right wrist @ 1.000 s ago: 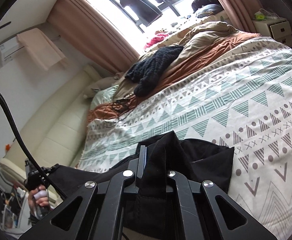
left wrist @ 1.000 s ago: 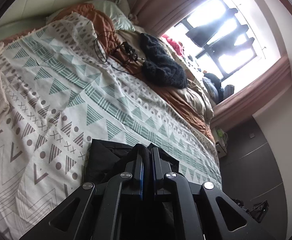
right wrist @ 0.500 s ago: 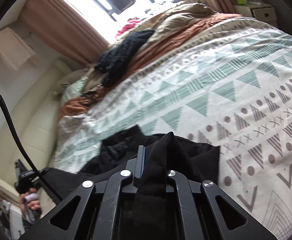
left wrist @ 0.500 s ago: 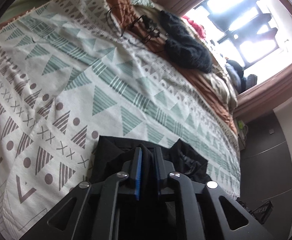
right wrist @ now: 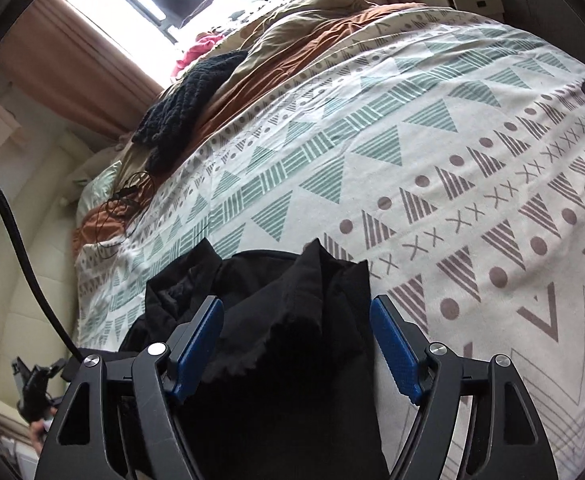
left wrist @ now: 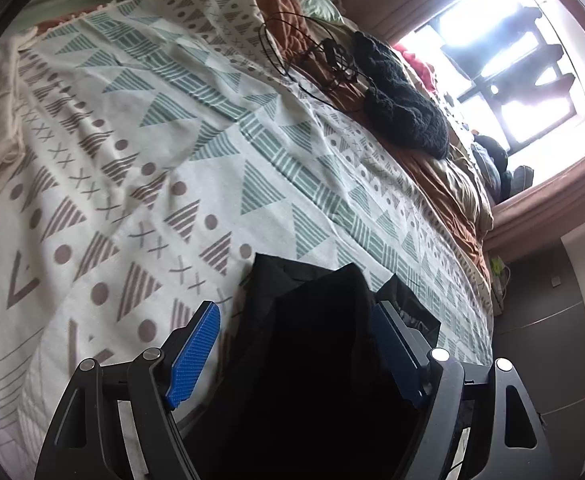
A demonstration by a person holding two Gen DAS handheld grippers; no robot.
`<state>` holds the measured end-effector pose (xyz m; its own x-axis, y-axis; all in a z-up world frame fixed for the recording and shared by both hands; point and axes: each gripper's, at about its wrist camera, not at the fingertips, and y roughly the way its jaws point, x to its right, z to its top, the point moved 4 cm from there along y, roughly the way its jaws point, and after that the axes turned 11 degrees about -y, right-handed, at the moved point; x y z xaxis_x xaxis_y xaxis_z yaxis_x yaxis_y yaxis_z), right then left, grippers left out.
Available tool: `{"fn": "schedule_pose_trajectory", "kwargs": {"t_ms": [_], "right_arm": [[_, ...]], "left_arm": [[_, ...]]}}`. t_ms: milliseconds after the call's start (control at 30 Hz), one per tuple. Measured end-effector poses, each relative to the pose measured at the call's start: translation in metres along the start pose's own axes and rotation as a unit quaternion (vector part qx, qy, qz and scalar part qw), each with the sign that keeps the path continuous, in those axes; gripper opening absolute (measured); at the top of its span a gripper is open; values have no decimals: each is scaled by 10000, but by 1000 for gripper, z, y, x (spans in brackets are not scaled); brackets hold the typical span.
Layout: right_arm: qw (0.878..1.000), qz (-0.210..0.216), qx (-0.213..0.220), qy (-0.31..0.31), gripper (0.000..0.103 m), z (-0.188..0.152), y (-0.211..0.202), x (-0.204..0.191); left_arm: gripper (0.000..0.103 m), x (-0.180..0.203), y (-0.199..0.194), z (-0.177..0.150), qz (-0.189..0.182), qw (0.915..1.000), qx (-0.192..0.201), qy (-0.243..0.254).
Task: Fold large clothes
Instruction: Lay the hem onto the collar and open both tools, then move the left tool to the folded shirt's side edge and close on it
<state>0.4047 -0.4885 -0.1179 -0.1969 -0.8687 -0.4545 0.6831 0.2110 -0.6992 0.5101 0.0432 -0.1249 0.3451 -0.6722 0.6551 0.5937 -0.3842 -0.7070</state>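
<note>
Lying across the near edge of the bed, a black garment (left wrist: pixel 312 320) is bunching into soft peaks and creases, its matte woven cloth showing a frayed hem in the right wrist view (right wrist: pixel 288 312). It is resting on a smooth cotton bedspread (left wrist: pixel 140 152) printed with teal hatched triangles, mauve dots, crosses and chevrons. Toward twelve o'clock from the garment, a rust-brown quilt (right wrist: pixel 292 52) is rumpling up, and a chunky dark knitted piece (left wrist: pixel 404 112) is sprawling over it. A tangle of thin black cables (left wrist: pixel 312 60) is lying just beside that knit. Pinkish curtains (right wrist: pixel 72 68) are framing a bright window (left wrist: pixel 524 56).

The left gripper (left wrist: pixel 296 344) is standing with its jaws wide, having just been opening; the black cloth is sitting between the ribbed blue pads (left wrist: pixel 194 354), brushing the right-hand one but not pinched. The right gripper (right wrist: pixel 296 340) is likewise spread wide after just opening, a loose fold of the garment standing between its pads (right wrist: pixel 394 346), unclamped.
</note>
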Motion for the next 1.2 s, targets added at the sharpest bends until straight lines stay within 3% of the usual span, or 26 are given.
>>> {"fn": "schedule_pose_trajectory", "kwargs": {"t_ms": [100, 233, 500, 733, 867, 1033, 1200], "right_arm": [[9999, 40, 68, 97, 76, -5, -12, 1], [9991, 119, 143, -376, 76, -12, -29, -17], [9905, -45, -815, -1108, 76, -49, 1, -60], [9730, 193, -1478, -1761, 76, -80, 49, -116], [9613, 50, -1807, -2080, 76, -84, 84, -143], [9563, -441, -1658, -2366, 76, -53, 109, -163], [9646, -537, -1137, -2316, 76, -13, 97, -180]], "left_arm": [[79, -11, -12, -6, 156, 9998, 64, 43], [79, -27, -15, -17, 416, 9991, -29, 73], [79, -59, -23, -41, 562, 9979, -231, -204], [78, -94, -43, -48, 701, 9961, -224, -487], [78, -113, -57, -48, 735, 9951, -169, -635], [78, -132, -78, -45, 759, 9938, 13, -818], [78, -145, -87, -46, 782, 9925, 49, -938]]}}
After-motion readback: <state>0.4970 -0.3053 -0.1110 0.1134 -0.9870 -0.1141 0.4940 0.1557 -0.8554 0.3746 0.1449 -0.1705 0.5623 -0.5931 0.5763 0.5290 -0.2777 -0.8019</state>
